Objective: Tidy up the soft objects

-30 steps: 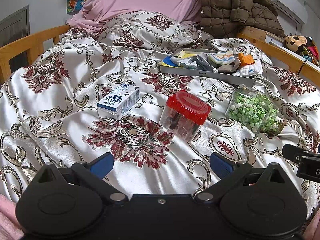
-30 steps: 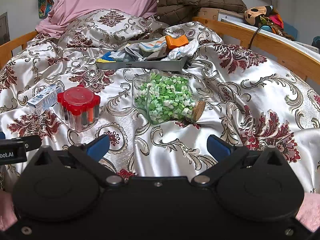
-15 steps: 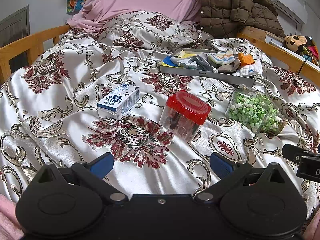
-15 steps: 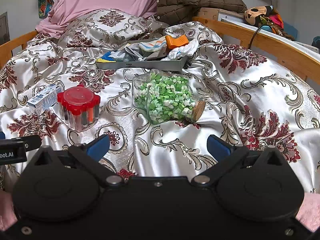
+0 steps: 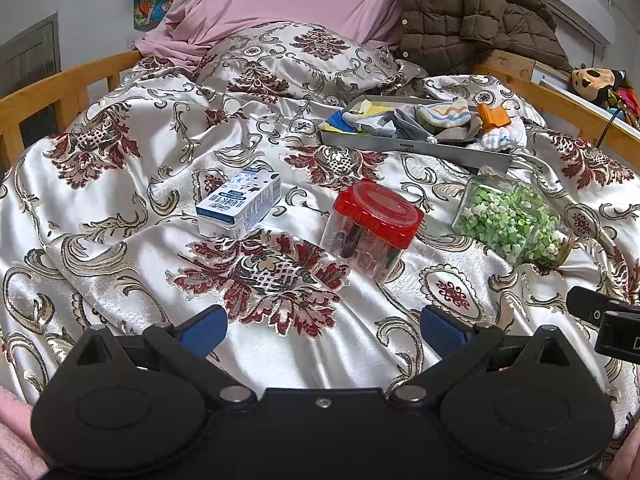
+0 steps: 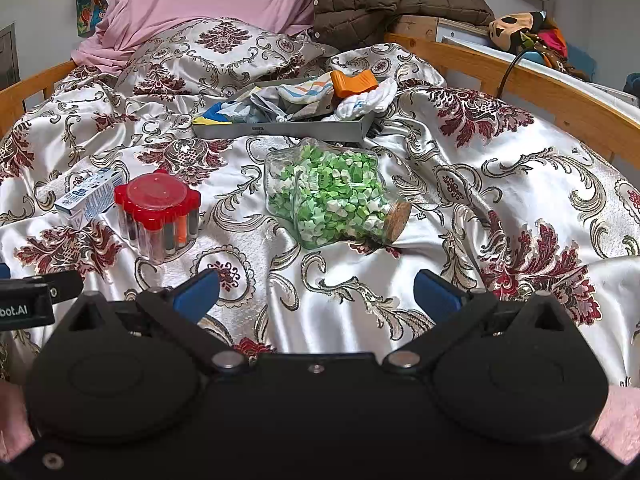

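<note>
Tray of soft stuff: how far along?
Done: socks and cloths sit piled, unsorted, in the tray. In hand: nothing; left hand-held gripper and right hand-held gripper hover open. Left: sorting; carton, red-lidded jar and star jar lie outside.

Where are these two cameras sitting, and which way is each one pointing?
Left wrist view: rides on the left gripper, low over the bedspread, facing the headboard; its open blue-tipped fingers and a pink sleeve edge show, with the milk carton ahead.
Right wrist view: rides on the right gripper, same direction, slightly further right; open fingers and pink sleeves show, with the jar of green paper stars ahead.
Shared: the red-lidded container, the star jar and the grey tray of socks.
</note>
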Demonstrator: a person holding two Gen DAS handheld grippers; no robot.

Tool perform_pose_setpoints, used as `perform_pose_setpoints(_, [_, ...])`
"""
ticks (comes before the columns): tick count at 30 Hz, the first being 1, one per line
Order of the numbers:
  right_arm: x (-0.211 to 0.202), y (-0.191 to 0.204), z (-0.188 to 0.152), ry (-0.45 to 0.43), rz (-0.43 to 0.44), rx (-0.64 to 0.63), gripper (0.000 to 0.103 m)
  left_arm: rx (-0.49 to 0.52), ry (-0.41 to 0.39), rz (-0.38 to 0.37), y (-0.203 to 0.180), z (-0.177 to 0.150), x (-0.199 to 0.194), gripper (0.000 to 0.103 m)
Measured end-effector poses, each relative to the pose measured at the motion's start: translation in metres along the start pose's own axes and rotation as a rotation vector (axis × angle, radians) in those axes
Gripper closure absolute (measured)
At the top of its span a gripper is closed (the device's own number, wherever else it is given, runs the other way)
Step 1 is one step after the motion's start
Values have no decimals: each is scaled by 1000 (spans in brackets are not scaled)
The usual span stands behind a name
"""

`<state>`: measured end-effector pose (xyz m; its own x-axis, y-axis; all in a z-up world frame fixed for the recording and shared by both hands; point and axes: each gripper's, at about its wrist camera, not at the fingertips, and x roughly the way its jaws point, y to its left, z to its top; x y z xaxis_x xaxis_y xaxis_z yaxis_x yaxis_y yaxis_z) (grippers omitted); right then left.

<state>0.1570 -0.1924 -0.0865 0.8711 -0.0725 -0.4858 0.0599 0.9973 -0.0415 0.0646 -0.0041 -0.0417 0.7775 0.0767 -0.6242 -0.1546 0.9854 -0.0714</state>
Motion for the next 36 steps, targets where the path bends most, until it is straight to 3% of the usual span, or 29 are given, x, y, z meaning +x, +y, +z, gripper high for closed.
perform_pose_setpoints(12, [0, 0, 0, 0, 0, 0, 1, 11, 23, 12, -4, 1, 0, 1])
perform_pose_setpoints(36, [0, 0, 0, 2, 0, 0, 1, 47, -23, 16, -11, 2, -8, 1])
